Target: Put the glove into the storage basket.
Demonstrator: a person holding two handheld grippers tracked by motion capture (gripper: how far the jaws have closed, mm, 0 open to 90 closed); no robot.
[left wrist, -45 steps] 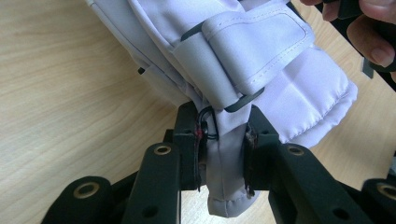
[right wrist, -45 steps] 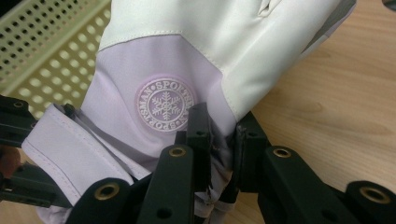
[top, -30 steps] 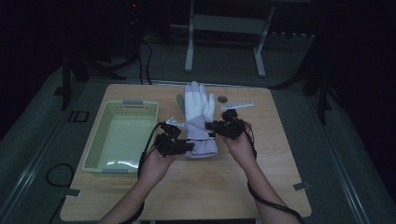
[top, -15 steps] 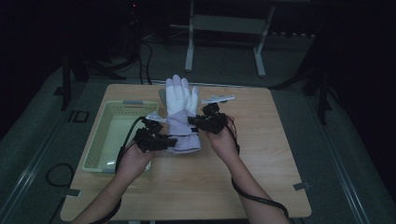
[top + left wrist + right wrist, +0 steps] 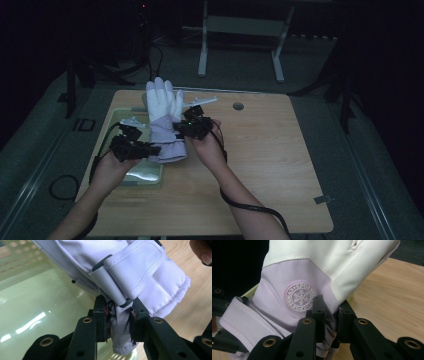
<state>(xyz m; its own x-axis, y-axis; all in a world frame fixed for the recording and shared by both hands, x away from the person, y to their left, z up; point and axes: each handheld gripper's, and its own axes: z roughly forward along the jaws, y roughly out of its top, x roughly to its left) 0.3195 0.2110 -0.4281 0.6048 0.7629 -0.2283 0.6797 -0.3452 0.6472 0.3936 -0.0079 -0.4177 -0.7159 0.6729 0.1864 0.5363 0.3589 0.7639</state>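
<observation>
Dark floor surrounds the light wooden table [image 5: 280,165], and the person sits at its near edge with both forearms coming in over the wood. Nearest to the person, the left gripper [image 5: 152,149] is held over the near end of the pale green plastic basket [image 5: 142,176], which stands at the left side of the table. In the left gripper view its two black jaws are pressed together on a fold of cloth at the cuff of the padded lilac and white winter glove [image 5: 140,277], just beside the strap. A little farther, the right gripper [image 5: 178,128] pinches the glove [image 5: 164,117] at its right edge; in the right gripper view the jaws close on the lilac cloth just beside a round badge with a snowflake [image 5: 300,298]. The glove hangs in the air between the two grippers, above the right rim of the basket, with the cuff toward the person and the white fingers [image 5: 161,95] pointing up and away. Behind it, a small round grey hole [image 5: 238,106] sits near the far edge of the table. Beyond the table stands a grey metal frame [image 5: 240,30].
</observation>
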